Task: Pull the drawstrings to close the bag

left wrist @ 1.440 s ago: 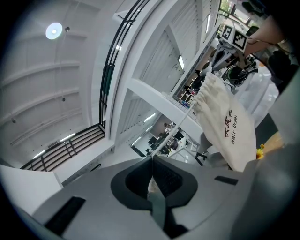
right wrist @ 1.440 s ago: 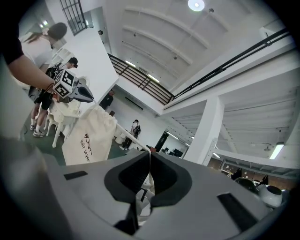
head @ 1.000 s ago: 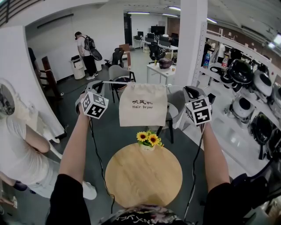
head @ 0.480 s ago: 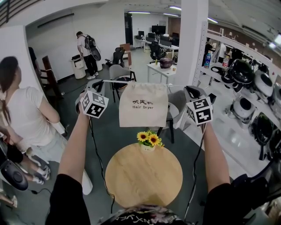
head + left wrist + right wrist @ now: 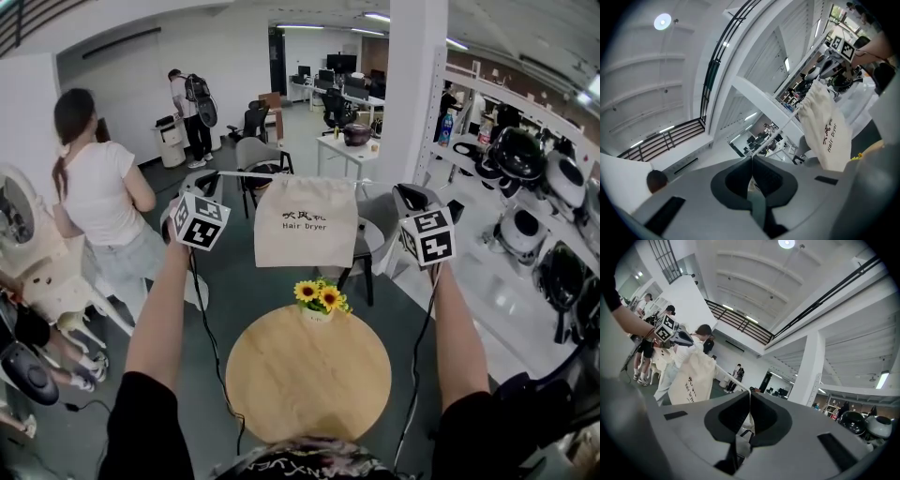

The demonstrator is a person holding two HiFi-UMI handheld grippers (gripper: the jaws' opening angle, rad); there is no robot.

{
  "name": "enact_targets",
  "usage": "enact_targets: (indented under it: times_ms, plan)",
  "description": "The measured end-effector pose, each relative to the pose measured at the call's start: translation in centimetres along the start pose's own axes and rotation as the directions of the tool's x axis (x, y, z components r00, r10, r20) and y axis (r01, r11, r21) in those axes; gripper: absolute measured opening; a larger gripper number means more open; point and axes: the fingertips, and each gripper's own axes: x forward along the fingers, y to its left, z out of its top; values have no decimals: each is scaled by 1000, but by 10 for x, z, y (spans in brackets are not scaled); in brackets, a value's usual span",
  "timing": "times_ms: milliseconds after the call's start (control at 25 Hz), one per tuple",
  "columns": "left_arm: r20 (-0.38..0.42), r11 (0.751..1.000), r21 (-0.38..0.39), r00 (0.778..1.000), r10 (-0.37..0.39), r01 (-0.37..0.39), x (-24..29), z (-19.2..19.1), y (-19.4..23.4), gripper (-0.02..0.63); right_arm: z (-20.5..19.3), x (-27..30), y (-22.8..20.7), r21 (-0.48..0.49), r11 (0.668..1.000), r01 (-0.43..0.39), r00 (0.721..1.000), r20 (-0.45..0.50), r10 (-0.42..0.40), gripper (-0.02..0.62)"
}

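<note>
The cream hair-dryer bag [image 5: 306,223] hangs in the air at 12 o'clock from the sunflowers [image 5: 317,296] on the round wooden counter [image 5: 307,375]. The left tongs [image 5: 751,159] at its 9 o'clock and the right tongs [image 5: 750,394] at its 3 o'clock each pinch a taut drawstring [image 5: 246,174].

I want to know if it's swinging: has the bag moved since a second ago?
No. The bag hangs at the same spot above the sunflowers.
</note>
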Motion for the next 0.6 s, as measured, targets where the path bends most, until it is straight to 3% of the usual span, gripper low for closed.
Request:
enact_targets:
  times_ms: [600]
  plan:
    - [-7, 1000, -4, 1000, -4, 4, 0, -2, 0, 20, 1, 2, 3, -5, 1000, -3, 1000, 2, 3, 9]
